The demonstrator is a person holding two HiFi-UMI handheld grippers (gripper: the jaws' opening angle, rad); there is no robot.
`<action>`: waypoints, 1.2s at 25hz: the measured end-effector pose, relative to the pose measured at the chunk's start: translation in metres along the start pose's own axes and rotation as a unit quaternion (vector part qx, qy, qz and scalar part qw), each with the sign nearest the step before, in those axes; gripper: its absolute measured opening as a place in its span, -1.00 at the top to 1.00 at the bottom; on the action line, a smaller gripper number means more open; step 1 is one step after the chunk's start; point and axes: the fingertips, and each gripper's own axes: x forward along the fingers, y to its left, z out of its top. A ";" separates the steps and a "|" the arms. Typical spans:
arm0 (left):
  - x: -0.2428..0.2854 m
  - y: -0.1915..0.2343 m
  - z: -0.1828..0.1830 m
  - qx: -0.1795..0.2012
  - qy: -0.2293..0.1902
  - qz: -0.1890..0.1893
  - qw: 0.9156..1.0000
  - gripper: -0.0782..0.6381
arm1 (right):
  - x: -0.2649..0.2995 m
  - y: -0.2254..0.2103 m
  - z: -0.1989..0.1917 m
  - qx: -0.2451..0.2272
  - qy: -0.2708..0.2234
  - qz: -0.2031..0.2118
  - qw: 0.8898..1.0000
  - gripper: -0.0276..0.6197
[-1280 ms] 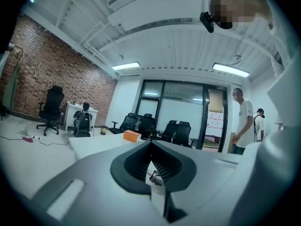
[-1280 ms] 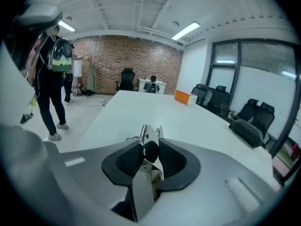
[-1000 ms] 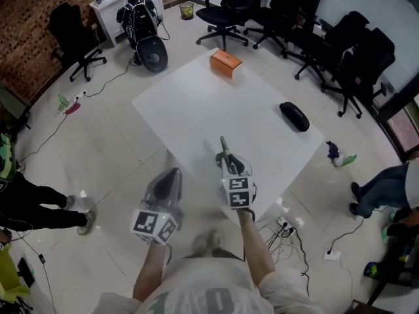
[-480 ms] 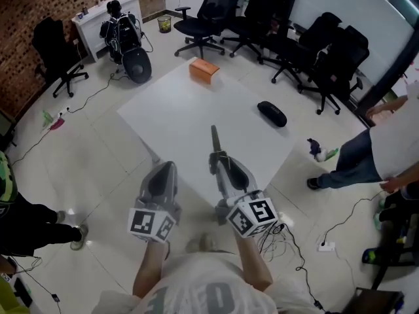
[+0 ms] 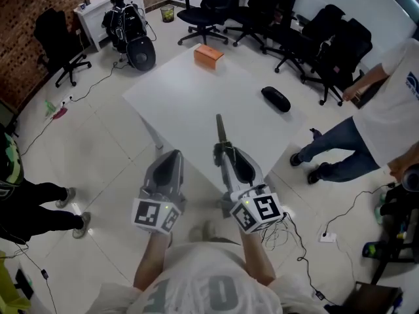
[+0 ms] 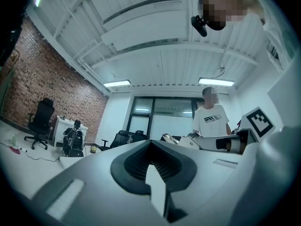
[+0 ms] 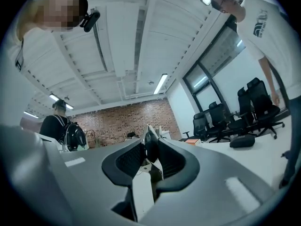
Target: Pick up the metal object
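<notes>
The metal object (image 5: 220, 129) is a slim dark tool. It sticks forward out of my right gripper (image 5: 224, 150), which is shut on its near end above the near corner of the white table (image 5: 190, 97). In the right gripper view the tool's dark handle (image 7: 151, 145) stands pinched between the two jaws. My left gripper (image 5: 171, 157) hovers beside it on the left, off the table's edge, shut with nothing in it. The left gripper view shows its closed tip (image 6: 151, 145) and, to the right, the metal object (image 6: 171, 138) in the other gripper.
An orange box (image 5: 208, 55) lies at the table's far corner and a black oblong case (image 5: 275, 99) near its right edge. Office chairs (image 5: 321, 31) ring the far side. One person (image 5: 376, 110) stands right of the table, another (image 5: 26, 198) at the left. Cables (image 5: 281, 231) lie on the floor.
A person has walked in along the table's right side. My right gripper has drawn back a little toward me, still holding the metal object. The left gripper has barely moved.
</notes>
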 end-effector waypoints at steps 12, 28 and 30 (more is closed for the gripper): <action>-0.044 0.011 0.004 -0.012 0.008 -0.004 1.000 0.78 | -0.037 0.033 -0.010 0.009 0.004 -0.028 1.000 0.61; -0.152 -0.044 0.026 -0.003 -0.018 0.004 1.000 0.78 | -0.165 0.088 0.010 0.007 -0.041 -0.021 0.999 0.61; -0.173 -0.077 0.024 0.001 -0.021 0.001 1.000 0.78 | -0.205 0.085 0.010 0.011 -0.044 -0.025 0.999 0.61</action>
